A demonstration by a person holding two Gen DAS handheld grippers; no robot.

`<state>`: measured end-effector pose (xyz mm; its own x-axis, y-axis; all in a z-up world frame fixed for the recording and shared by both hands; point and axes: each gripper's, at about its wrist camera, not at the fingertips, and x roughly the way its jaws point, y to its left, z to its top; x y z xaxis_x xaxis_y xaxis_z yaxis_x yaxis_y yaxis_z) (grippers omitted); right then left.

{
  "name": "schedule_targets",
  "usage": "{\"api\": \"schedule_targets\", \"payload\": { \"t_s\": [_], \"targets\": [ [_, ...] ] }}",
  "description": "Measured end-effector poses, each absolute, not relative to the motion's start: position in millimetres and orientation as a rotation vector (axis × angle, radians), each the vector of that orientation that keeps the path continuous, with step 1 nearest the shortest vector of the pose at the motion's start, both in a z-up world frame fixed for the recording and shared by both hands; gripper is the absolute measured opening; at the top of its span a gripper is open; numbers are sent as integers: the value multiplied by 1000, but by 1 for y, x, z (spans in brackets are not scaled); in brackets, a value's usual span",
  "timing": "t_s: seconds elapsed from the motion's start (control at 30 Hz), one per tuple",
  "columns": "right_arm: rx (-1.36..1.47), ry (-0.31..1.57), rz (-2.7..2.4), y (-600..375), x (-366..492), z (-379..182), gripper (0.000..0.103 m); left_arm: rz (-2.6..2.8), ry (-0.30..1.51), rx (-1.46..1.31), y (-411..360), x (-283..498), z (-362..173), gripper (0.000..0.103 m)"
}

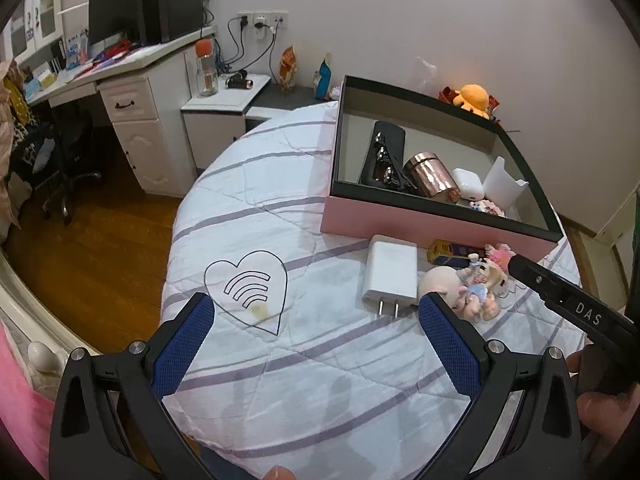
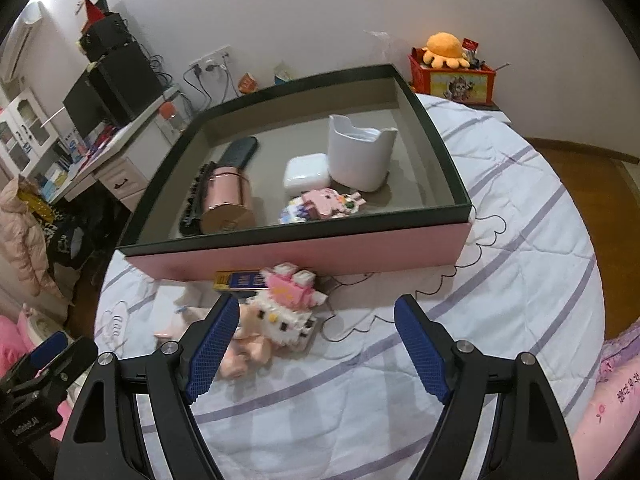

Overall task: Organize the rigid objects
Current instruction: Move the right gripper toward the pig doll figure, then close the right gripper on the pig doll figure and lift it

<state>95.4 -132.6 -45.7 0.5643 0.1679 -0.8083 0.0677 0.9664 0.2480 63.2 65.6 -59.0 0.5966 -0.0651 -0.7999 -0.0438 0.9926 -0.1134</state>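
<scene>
We are partway through tidying: the pink box [image 2: 304, 258] on the bed [image 2: 520, 248] already holds a copper tin [image 2: 228, 200], a white case [image 2: 306, 172], a white cup [image 2: 360, 152] and a small block figure [image 2: 328, 204], while a white charger [image 1: 390, 272], a yellow-and-blue pack [image 2: 240, 280], a block cat figure [image 2: 288, 312] and a soft pink doll [image 1: 444, 284] lie on the quilt just in front of the box's near wall. Our right claw [image 2: 316, 340] stands wide and empty, with the cat figure just beyond its left finger; we judge this is the next pick. Our left claw [image 1: 316, 336] also stands wide and empty, near the charger. The next move calls for sliding the right claw leftward to straddle the figure, then lifting it over the dark rim. The box wall crowds the far side; open quilt lies to the right.
</scene>
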Motion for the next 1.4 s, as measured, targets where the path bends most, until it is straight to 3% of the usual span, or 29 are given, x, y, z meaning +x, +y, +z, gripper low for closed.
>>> {"api": "schedule_targets", "payload": {
  "t_s": [0.37, 0.87, 1.2, 1.37, 1.4],
  "targets": [
    [273, 976, 134, -124, 99, -43, 81, -13, 954, -118, 65, 74, -68, 103],
    [-8, 980, 316, -52, 79, -37, 81, 55, 959, -123, 91, 58, -75, 103],
    [-334, 949, 283, -15, 79, -57, 61, 65, 963, -174, 114, 48, -83, 103],
    [-402, 930, 280, -10, 77, -68, 58, 62, 956, -176, 115, 48, -82, 103],
    [-379, 934, 285, -13, 77, -66, 48, 61, 957, -180, 115, 48, -82, 103]
  ]
}}
